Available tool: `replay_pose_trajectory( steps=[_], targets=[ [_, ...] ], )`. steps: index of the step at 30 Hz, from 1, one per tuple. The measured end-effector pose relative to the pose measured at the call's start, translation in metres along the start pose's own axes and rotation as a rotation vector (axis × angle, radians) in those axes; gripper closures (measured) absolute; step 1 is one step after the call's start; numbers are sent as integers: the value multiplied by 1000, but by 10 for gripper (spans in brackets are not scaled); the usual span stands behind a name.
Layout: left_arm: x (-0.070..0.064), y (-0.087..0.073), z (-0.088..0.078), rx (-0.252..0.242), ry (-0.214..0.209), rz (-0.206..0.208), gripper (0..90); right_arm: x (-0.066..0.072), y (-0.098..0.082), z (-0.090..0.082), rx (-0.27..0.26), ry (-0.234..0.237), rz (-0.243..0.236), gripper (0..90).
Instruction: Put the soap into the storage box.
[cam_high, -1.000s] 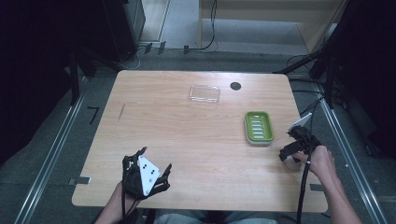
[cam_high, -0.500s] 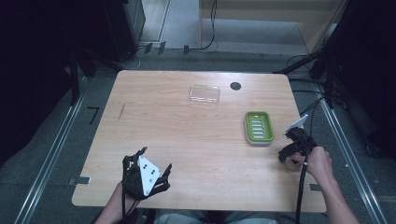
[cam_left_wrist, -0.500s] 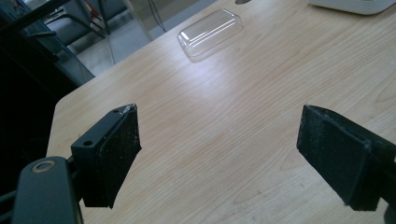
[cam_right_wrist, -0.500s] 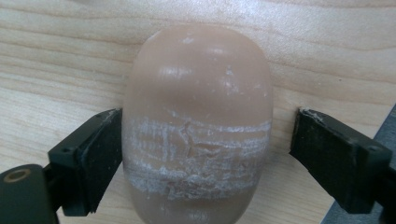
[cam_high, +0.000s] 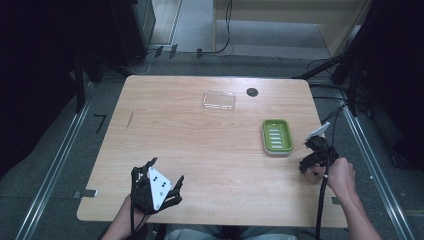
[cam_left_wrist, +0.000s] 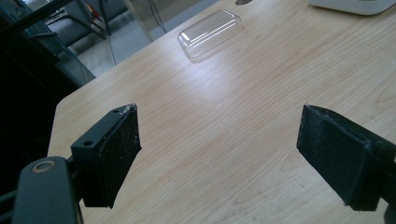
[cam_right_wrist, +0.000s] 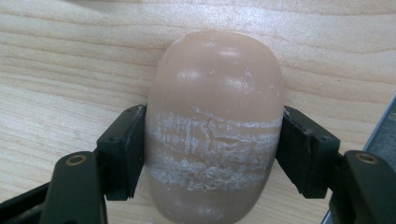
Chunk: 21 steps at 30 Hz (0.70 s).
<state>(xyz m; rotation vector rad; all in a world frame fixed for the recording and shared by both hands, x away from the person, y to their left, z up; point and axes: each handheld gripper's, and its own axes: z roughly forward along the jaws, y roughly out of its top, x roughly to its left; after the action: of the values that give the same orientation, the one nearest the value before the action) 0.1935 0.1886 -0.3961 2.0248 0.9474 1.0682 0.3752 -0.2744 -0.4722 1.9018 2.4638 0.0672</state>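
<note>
Lying lengthwise between right gripper (cam_right_wrist: 212, 163) jaws: soap bar (cam_right_wrist: 215, 126).

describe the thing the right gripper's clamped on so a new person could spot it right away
Start at the light wooden table and go to its right edge, just past the green ribbed soap dish. There the right gripper, whose jaws have just been closing, presses its pads on both sides of a smooth tan oval bar of soap lying on the wood. Unlike the clear plastic lid, it is opaque, rounded, with whitish scuffed bands across it.
</note>
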Motion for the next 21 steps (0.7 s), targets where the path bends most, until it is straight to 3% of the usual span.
replay_pose_trajectory(
  steps=[21],
  targets=[
    [-1,0,0,0,-4,7,141,-3,-4,-4,17,-7,-27,331]
  ],
)
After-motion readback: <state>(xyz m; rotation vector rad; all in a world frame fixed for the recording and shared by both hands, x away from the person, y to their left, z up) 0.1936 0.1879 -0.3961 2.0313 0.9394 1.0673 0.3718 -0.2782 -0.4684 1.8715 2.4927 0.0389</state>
